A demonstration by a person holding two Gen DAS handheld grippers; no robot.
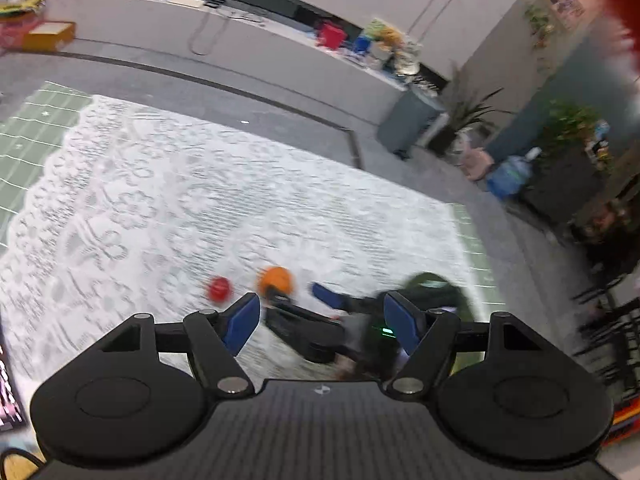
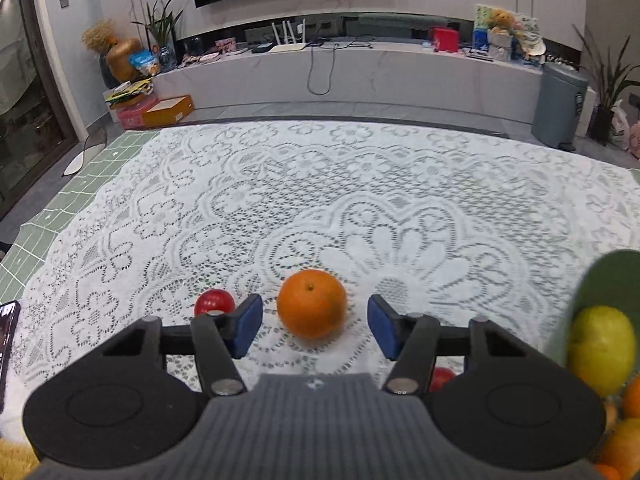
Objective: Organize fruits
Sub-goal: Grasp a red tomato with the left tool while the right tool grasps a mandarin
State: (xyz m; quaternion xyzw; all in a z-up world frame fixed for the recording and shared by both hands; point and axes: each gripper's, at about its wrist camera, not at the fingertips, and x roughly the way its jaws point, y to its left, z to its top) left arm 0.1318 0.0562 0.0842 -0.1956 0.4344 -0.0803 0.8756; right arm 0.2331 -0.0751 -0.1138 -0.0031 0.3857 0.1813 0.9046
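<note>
In the right wrist view an orange [image 2: 312, 303] lies on the white lace tablecloth [image 2: 320, 200], just ahead of my open right gripper [image 2: 314, 326] and between its blue pads. A small red fruit [image 2: 214, 302] lies to its left, another red fruit [image 2: 441, 378] shows under the right finger. A green bowl [image 2: 600, 280] at the right edge holds a yellow-green fruit [image 2: 602, 350] and orange fruits [image 2: 624, 440]. In the blurred left wrist view my left gripper [image 1: 320, 322] is open and empty, above the table; the orange [image 1: 276, 280], the red fruit [image 1: 218, 288] and the right gripper [image 1: 304, 308] show ahead of it.
A green grid mat [image 2: 80, 192] shows beyond the cloth's left edge. A dark phone [image 2: 6, 332] lies at the left edge. Beyond the table are a low white TV bench [image 2: 360, 68], a grey bin [image 2: 560, 104] and potted plants [image 2: 608, 92].
</note>
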